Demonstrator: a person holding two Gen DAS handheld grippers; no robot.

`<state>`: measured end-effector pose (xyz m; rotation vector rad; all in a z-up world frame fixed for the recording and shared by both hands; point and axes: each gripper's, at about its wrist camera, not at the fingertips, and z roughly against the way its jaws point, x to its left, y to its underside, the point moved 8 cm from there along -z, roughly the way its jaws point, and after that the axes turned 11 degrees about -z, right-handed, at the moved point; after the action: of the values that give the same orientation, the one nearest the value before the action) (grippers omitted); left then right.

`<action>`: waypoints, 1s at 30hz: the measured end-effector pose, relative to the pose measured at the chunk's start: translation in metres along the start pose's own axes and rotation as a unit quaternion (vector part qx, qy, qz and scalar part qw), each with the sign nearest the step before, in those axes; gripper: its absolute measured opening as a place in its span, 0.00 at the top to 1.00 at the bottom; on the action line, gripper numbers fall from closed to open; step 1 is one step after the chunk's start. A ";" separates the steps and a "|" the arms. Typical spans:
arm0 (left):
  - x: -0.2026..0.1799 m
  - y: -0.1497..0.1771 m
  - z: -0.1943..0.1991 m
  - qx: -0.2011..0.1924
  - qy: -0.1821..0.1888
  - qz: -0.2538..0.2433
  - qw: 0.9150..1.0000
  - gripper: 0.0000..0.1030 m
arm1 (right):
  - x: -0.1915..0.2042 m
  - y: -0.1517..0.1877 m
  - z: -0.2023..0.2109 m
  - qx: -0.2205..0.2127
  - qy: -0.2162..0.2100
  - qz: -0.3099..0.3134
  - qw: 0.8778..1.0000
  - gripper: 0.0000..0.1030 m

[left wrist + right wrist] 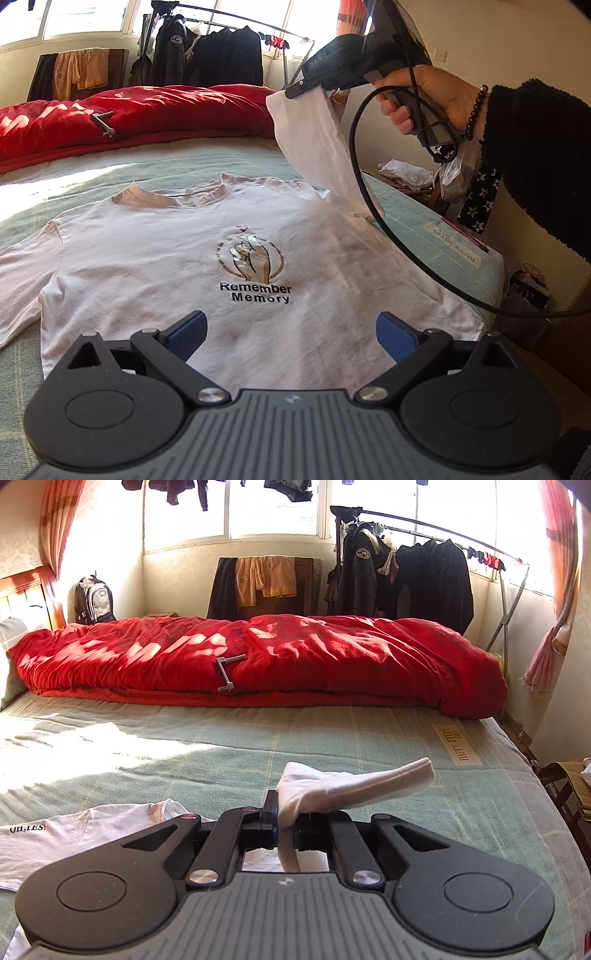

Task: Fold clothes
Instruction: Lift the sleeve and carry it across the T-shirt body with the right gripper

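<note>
A white T-shirt with a hand logo and the words "Remember Memory" lies face up on the green bed sheet. My left gripper hovers open over the shirt's lower part, its blue pads wide apart with nothing between them. In the left wrist view my right gripper is held up at the upper right, shut on the shirt's right sleeve, which hangs lifted off the bed. In the right wrist view the right gripper pinches that white sleeve; part of the shirt lies lower left.
A red quilt lies bunched along the far side of the bed, a small metal crank on it. A clothes rack with dark jackets stands by the window. The bed's right edge drops to clutter on the floor.
</note>
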<state>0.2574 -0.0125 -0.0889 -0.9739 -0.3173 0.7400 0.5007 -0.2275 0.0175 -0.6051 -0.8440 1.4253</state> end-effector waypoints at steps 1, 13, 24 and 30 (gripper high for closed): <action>0.002 0.001 0.000 0.001 -0.003 0.003 1.000 0.05 | 0.008 0.000 -0.001 0.000 -0.003 0.007 1.000 0.92; 0.028 0.013 0.003 0.021 -0.035 0.027 0.999 0.05 | 0.075 0.017 -0.004 0.021 -0.048 0.067 0.996 0.92; 0.051 0.016 0.015 0.020 -0.061 0.051 0.997 0.05 | 0.115 0.049 -0.021 0.052 -0.072 0.105 0.990 0.92; 0.063 0.018 0.021 0.015 -0.073 0.067 0.995 0.05 | 0.137 0.065 -0.037 0.063 -0.079 0.119 0.988 0.92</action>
<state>0.2834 0.0510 -0.0969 -0.9203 -0.3693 0.9390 0.4845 -0.0823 -0.0368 -0.5143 -0.8184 1.7493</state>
